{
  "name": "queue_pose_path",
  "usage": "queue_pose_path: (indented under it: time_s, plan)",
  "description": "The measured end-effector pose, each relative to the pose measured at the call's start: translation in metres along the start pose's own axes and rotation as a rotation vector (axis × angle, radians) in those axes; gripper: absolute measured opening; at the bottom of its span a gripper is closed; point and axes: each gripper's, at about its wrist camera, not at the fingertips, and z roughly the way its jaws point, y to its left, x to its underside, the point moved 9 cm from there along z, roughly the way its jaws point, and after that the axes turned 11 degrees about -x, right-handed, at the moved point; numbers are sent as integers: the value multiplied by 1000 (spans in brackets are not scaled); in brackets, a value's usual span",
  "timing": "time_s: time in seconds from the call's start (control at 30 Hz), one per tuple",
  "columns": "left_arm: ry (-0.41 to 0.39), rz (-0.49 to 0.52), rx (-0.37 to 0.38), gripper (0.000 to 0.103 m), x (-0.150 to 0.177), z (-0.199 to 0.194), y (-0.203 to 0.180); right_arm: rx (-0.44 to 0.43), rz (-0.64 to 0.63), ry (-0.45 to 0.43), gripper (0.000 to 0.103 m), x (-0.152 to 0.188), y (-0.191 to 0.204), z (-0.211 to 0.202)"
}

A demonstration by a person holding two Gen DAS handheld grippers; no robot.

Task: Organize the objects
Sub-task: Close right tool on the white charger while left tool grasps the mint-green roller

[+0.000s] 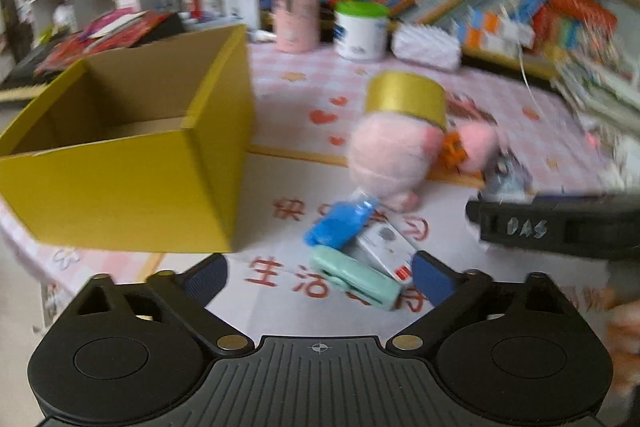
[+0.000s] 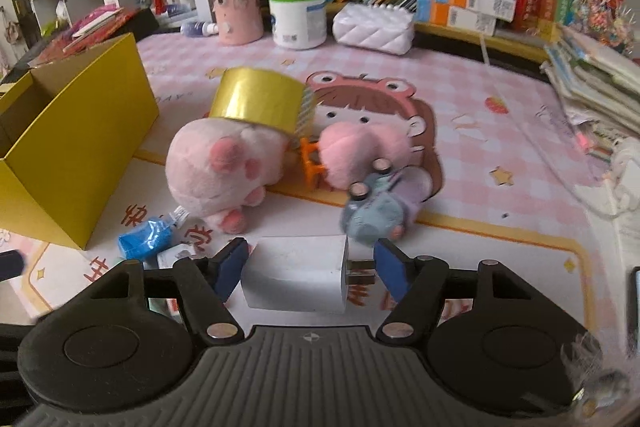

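The left gripper (image 1: pixel 318 277) hangs spread over a mint case (image 1: pixel 354 279), a white card (image 1: pixel 386 247) and a blue pouch (image 1: pixel 340 223), beside a yellow box (image 1: pixel 120 183) standing open. The right gripper (image 2: pixel 308 269) is spread around a white charger (image 2: pixel 296 273) lying on the mat (image 2: pixel 500 131), not touching it. Its side, seen from the left camera, reads "DAS". Red Chinese characters on the mat are too blurred to read.
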Motion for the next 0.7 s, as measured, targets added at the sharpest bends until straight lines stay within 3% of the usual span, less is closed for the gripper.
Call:
queue_pose_path:
  time_s: [0.1,0.37,0.43,0.63,0.7]
  plan:
    - [40,34,7,77,4,12,-13,11,-13,-22,67,-2,-6,-8]
    - [143,-74,18,33,9,35,-10,10,-4,-7,67,4,-16,-12]
    - [156,-77,29,28,12,35,-10,5,-6,-9,67,4,-16,-11]
    - [160,-28,16,27,18,36,-15,-26,-25,10,67,6,-6,-6]
    - [159,-31,9,19,18,36,-14,-30,-33,14,67,7,-2,-5]
